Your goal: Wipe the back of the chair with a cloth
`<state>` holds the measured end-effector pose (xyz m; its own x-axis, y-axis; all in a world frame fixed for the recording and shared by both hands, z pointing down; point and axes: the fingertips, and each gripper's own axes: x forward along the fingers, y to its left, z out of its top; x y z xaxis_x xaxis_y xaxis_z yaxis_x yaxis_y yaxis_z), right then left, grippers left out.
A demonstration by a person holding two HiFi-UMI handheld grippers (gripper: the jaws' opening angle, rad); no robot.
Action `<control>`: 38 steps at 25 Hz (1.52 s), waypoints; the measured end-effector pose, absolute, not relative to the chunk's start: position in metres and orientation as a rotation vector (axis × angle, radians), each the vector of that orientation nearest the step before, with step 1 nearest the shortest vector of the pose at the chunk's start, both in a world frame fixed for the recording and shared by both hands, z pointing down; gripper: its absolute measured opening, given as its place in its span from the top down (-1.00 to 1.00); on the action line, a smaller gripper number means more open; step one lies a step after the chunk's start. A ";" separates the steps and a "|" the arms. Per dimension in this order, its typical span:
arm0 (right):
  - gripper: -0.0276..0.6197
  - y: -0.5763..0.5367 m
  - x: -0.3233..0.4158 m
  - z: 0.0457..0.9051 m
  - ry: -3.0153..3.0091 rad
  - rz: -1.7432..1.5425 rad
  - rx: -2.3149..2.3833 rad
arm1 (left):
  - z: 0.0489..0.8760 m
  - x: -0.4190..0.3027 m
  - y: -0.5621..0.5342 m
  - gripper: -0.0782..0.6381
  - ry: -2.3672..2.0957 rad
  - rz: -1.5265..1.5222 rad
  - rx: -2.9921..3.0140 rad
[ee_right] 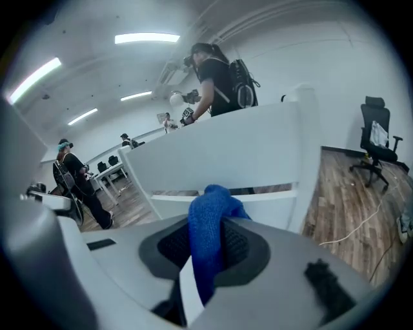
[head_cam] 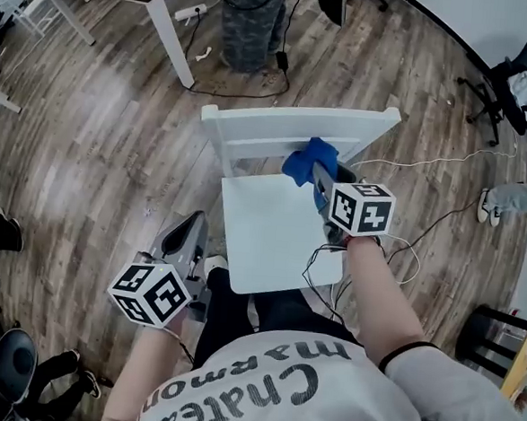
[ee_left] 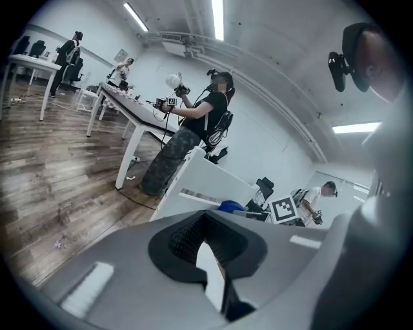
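Right gripper (head_cam: 319, 184): clamping cloth (head_cam: 305, 159), holding it at chair (head_cam: 278, 125) back.
Left gripper (head_cam: 188, 236): hanging beside seat, jaws closed, gripping nothing.

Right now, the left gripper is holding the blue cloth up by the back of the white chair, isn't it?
Not quite: it is the right gripper that is holding the blue cloth up by the back of the white chair, as the right gripper view shows. The left gripper holds nothing.

Much of the cloth (ee_right: 208, 238) is hidden between the jaws, apparently bunched there
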<state>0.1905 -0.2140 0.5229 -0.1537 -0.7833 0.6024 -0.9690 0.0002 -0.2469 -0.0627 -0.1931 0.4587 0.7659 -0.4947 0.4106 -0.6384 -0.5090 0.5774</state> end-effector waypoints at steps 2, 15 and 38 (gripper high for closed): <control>0.66 -0.223 0.158 0.527 -2.016 0.916 1.768 | 0.470 -0.070 -0.202 0.76 -0.836 0.263 2.198; 0.66 -0.256 0.021 0.573 -2.060 0.965 1.475 | 0.508 -0.114 -0.233 0.76 -0.779 0.239 2.132; 0.65 -0.259 0.137 0.601 -1.973 1.120 1.720 | 0.545 -0.085 -0.216 0.76 -0.881 0.290 2.032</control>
<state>0.1374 -0.2587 0.6014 -0.2427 -0.7049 0.6665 -0.9337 -0.0168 -0.3578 -0.0852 -0.2161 0.5453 0.7216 -0.4772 0.5016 -0.6818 -0.3637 0.6347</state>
